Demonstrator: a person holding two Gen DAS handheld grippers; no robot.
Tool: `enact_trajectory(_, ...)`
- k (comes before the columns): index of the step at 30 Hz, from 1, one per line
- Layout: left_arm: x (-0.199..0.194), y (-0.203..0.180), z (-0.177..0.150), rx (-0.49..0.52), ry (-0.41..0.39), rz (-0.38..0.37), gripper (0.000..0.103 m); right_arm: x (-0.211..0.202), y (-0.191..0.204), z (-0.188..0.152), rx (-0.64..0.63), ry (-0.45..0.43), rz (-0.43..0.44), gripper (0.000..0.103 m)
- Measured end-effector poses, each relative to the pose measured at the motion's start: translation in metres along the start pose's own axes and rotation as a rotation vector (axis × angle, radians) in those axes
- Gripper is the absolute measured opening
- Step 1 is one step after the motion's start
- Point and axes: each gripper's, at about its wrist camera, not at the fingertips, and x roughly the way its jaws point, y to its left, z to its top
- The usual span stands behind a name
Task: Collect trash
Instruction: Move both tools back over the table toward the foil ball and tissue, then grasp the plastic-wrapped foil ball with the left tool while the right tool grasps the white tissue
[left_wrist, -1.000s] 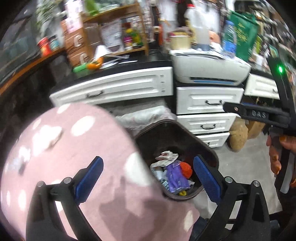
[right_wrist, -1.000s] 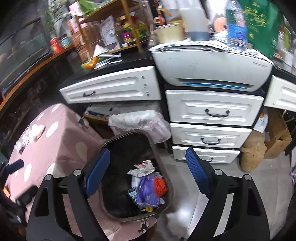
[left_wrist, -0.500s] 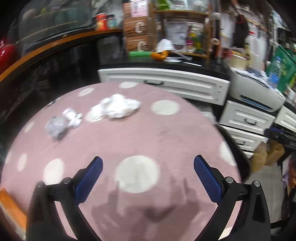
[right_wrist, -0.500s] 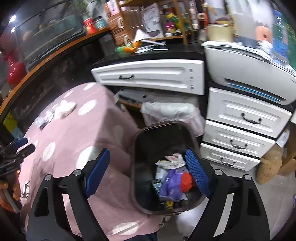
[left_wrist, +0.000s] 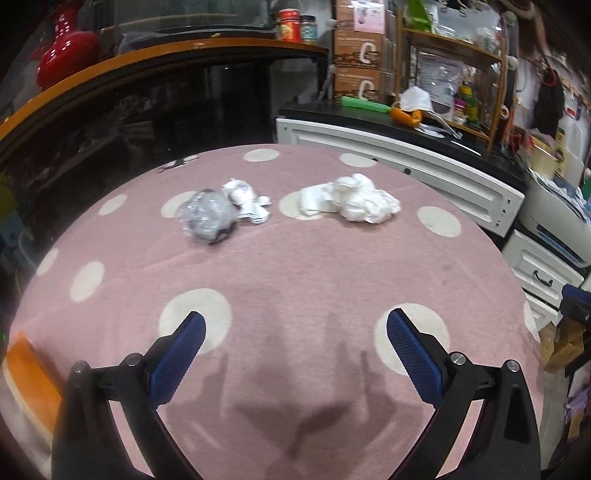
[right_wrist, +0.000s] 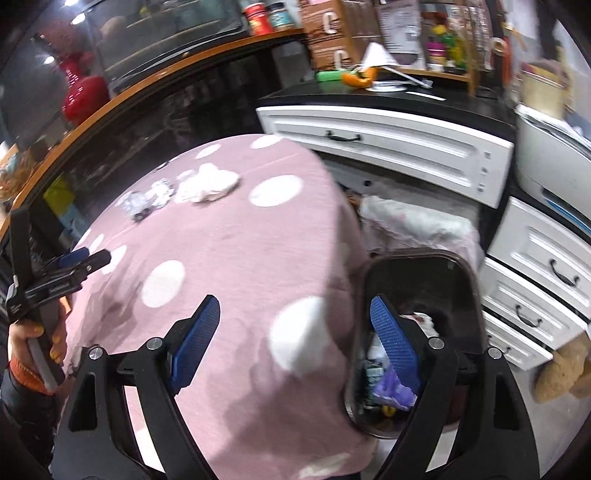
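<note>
Nearest the left-wrist camera, the left gripper (left_wrist: 295, 334) hangs with its blue-padded fingers (left_wrist: 177, 352) spread wide and nothing between them, low over the near part of the pink cloth-covered bench with white polka dots (left_wrist: 295, 277). The right gripper (right_wrist: 291, 326) is likewise spread and empty, poised over the bench's edge, with the dark oval trash bin (right_wrist: 469, 280) beside and below it, already holding a purple wrapper and other scraps. The step in hand looks like a reach for the next piece of litter, and all of it lies toward the far side of the bench: a crumpled grey clear-plastic ball (left_wrist: 208, 218) touching a small crumpled printed white wrapper (left_wrist: 243, 199), and, a little apart to their right, a larger wad of white tissue (left_wrist: 351, 201). To do it well, the left gripper should travel forward with its fingers kept wide, settle around one piece only, and close around its middle rather than on a loose flap (light stuff like this probably skids or tears if merely nipped at the edge). The grey ball and the wrapper touch, so coming in from the ball's open left side seems safest. Beyond the bench stand white drawers (left_wrist: 406, 166) and cluttered shelves.
</note>
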Motion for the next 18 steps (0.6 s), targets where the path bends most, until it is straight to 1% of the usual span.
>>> enact_trajectory(3, 0.0, 0.017, 0.005, -0.03, -0.01, 0.033, 0.097, 0.009, 0.019, 0.007, -0.028, 0.01, 0.027, 0.083)
enact_trajectory(8, 0.004, 0.046, 0.012, -0.098, -0.011, 0.061, 0.097, 0.02, 0.044, 0.015, -0.063, 0.021, 0.063, 0.083)
enact_trajectory(11, 0.008, 0.054, 0.016, -0.122, -0.008, 0.06, 0.097, 0.026, 0.055, 0.019, -0.089, 0.028, 0.076, 0.083)
enact_trajectory(14, 0.016, 0.056, 0.023, -0.124, -0.004, 0.067, 0.097, 0.034, 0.063, 0.023, -0.111, 0.038, 0.082, 0.083)
enact_trajectory(18, 0.038, 0.063, 0.039, -0.125, 0.017, 0.114, 0.097, 0.042, 0.066, 0.03, -0.113, 0.053, 0.094, 0.083)
